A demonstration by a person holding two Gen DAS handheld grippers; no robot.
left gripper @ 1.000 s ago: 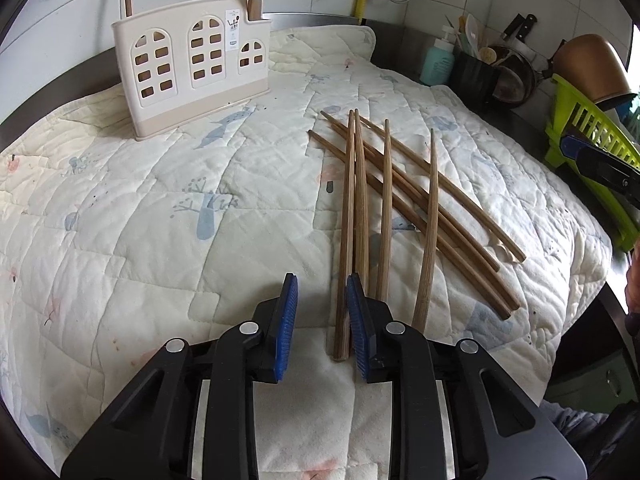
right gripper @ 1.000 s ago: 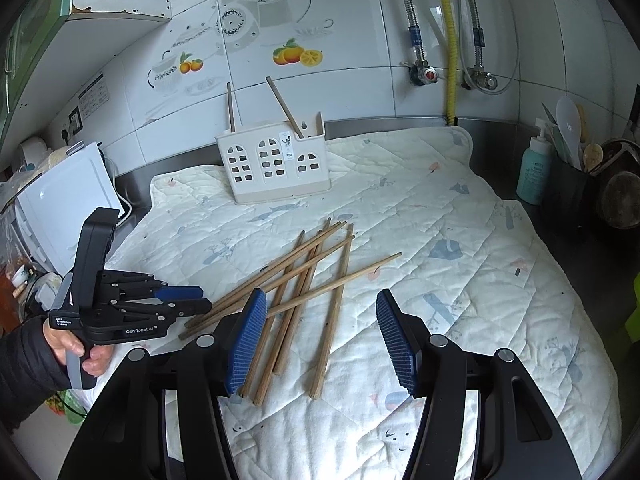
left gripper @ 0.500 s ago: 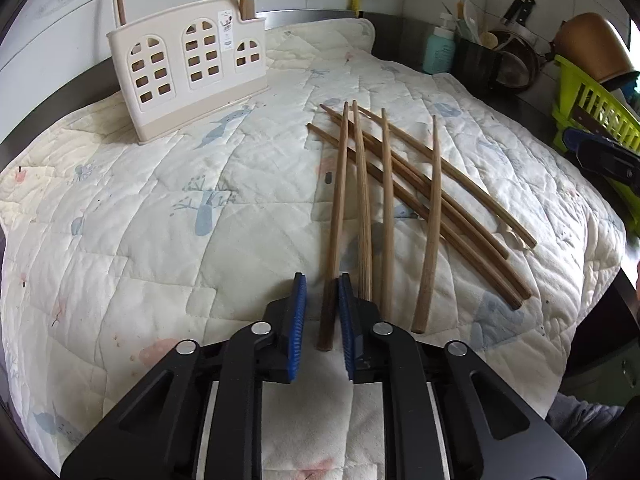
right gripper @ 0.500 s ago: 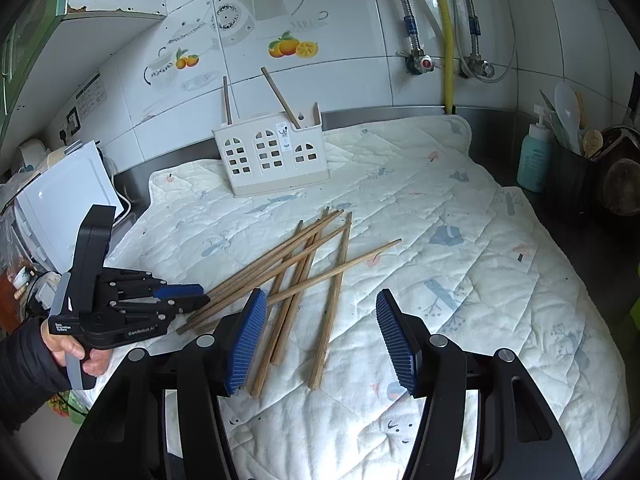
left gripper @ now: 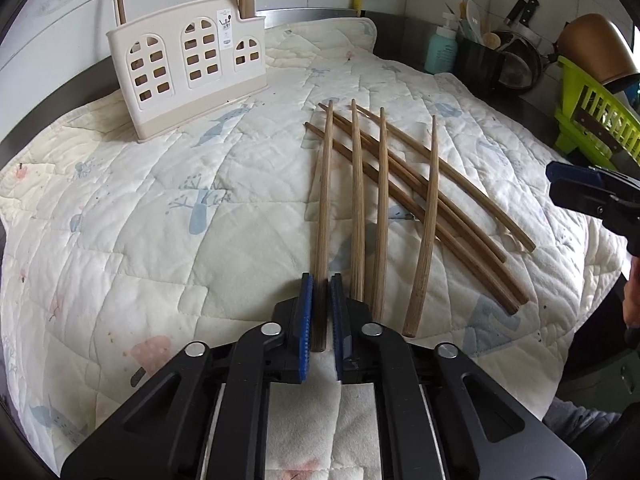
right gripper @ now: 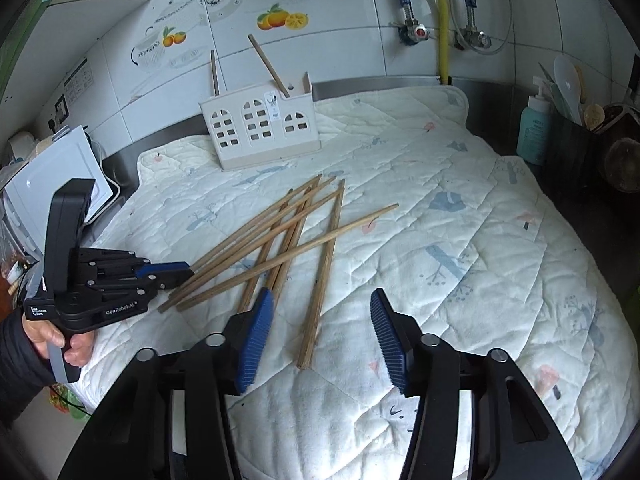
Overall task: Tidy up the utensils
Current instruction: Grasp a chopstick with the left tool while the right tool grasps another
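Observation:
Several wooden chopsticks (left gripper: 384, 208) lie fanned out on a quilted cloth (left gripper: 160, 220). My left gripper (left gripper: 320, 280) is shut on the near end of the leftmost chopstick (left gripper: 325, 184), and it also shows in the right wrist view as the left gripper (right gripper: 176, 270). My right gripper (right gripper: 321, 300) hovers low with its jaws closing. One chopstick (right gripper: 326, 248) lies between its pads, which do not touch it. A cream utensil holder (left gripper: 188, 68) (right gripper: 260, 136) stands at the back with two chopsticks upright in it.
A teal soap bottle (right gripper: 534, 132) and a dark pot of utensils (right gripper: 572, 148) stand at the back right. A green dish rack (left gripper: 596, 120) sits at the right edge. A white appliance (right gripper: 56, 172) stands left of the cloth. A hand (right gripper: 60, 340) holds the left gripper.
My left jaws have closed onto the leftmost chopstick. The right gripper has sunk toward the chopsticks and its jaws have narrowed.

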